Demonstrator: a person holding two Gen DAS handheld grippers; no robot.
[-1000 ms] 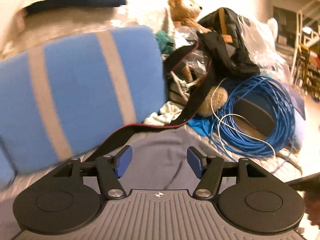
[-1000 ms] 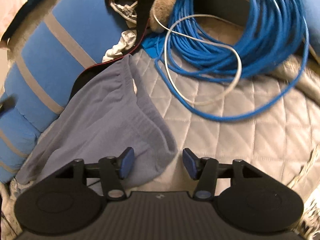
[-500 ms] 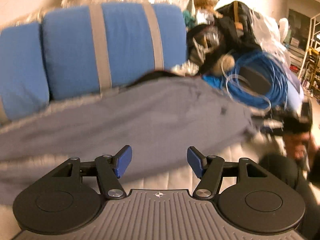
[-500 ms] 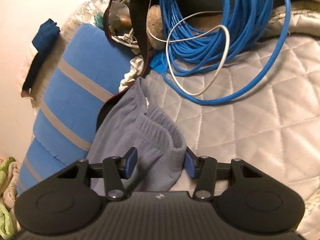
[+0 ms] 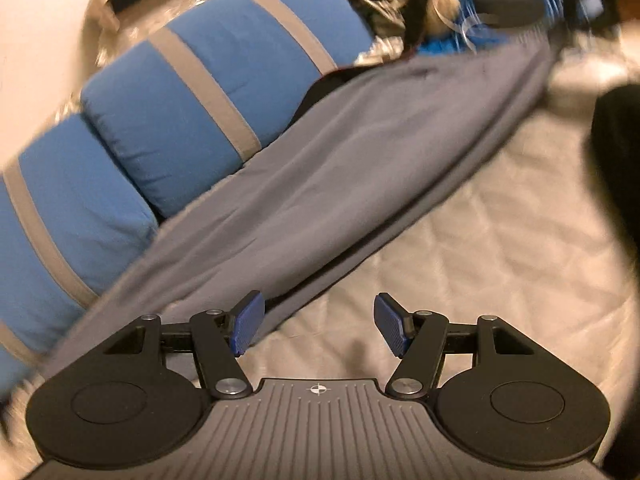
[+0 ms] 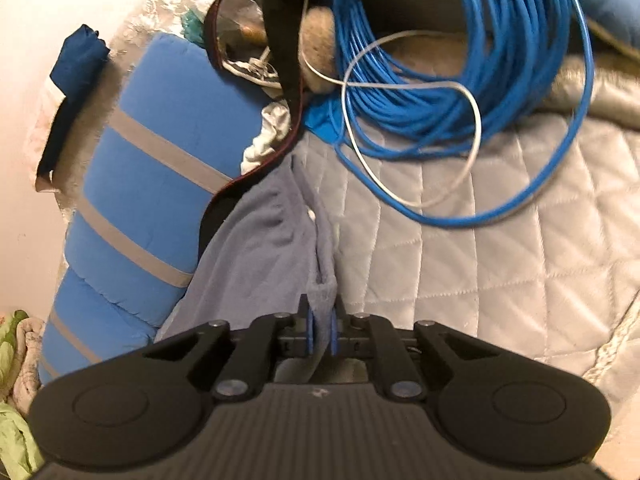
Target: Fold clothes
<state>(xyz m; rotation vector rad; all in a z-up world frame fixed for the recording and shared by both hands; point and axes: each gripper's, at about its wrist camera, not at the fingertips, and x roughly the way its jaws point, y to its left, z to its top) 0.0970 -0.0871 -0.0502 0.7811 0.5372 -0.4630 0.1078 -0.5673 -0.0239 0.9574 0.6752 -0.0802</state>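
Two hand-held grippers working a grey garment [image 5: 360, 152] on a quilted bed [image 6: 500, 260].
Right gripper [image 6: 320, 334] is pinching the garment's edge; left gripper [image 5: 316, 328] is hovering wide, holding nothing.

Home bedroom. A bed with a quilted cover [image 6: 500, 264] ahead of the fingers; blue striped pillows [image 5: 192, 92] lined along the wall to their left. Household clutter beyond them: coiled blue cable [image 6: 472, 60], a plush toy [image 6: 320, 56], a black bag strap [image 6: 284, 56].

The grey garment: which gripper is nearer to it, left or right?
Right. The right gripper has its jaws shut on the grey garment; the left gripper is open beside its edge.
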